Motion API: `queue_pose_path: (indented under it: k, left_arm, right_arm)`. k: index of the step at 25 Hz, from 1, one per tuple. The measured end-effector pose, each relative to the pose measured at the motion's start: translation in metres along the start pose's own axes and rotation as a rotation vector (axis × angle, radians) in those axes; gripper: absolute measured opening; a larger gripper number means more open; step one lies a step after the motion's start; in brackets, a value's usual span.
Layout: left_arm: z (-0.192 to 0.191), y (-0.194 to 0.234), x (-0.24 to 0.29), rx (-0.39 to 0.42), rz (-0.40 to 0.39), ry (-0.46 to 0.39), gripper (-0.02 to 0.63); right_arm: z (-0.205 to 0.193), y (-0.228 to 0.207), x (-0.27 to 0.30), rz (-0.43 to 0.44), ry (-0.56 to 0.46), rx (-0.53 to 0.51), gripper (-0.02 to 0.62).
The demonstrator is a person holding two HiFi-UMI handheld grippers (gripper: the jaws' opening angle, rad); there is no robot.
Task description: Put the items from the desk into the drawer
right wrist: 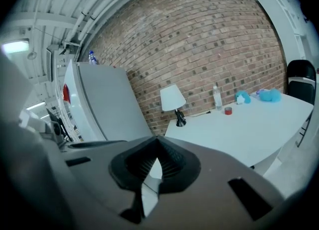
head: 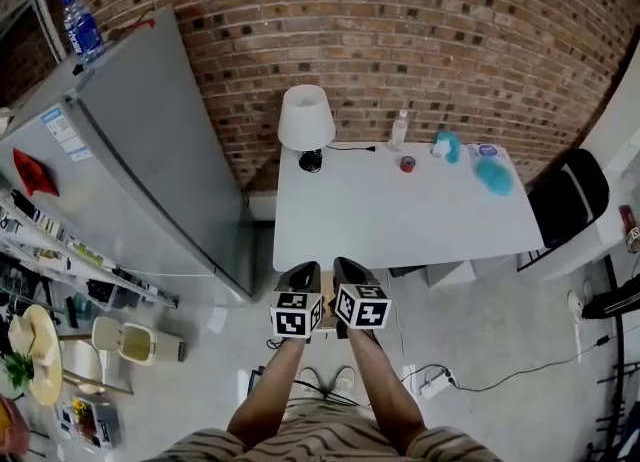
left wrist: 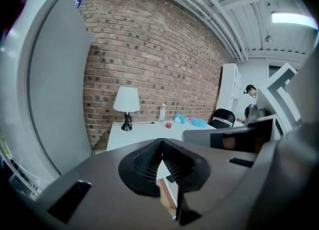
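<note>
Left tool (head: 303,272) and right tool (head: 347,268) hover side by side at the white counter's (head: 400,220) near edge, each with jaws together and empty; along its far edge stand a lamp (head: 305,120), clear bottle (head: 399,130), red roll (head: 407,164) and, far right, teal soft things (head: 494,176); any print on them is too small to read.

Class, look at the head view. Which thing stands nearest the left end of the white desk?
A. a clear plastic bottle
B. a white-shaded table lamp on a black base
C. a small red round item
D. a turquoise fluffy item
B: the white-shaded table lamp on a black base stands at the back left corner of the white desk, and the other items sit further right.
</note>
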State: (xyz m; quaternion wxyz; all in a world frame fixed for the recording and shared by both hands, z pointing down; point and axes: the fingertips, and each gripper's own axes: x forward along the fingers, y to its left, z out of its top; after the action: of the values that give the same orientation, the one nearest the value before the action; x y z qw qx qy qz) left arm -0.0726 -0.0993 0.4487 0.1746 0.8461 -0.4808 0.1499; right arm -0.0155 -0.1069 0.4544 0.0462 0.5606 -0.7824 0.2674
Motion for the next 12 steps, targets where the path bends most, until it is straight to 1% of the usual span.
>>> queue_pose_path:
  k: [8,12]
  left_arm:
    - [0.069,-0.032,-0.028,0.065,-0.04,-0.132,0.006]
    - [0.096,-0.045,-0.042,0.084,-0.062,-0.195,0.005]
  right_arm:
    - [0.086,0.018,-0.053,0.009,-0.181,-0.065,0.011]
    - [0.117,0.029,-0.076,0.01,-0.253,-0.097,0.011]
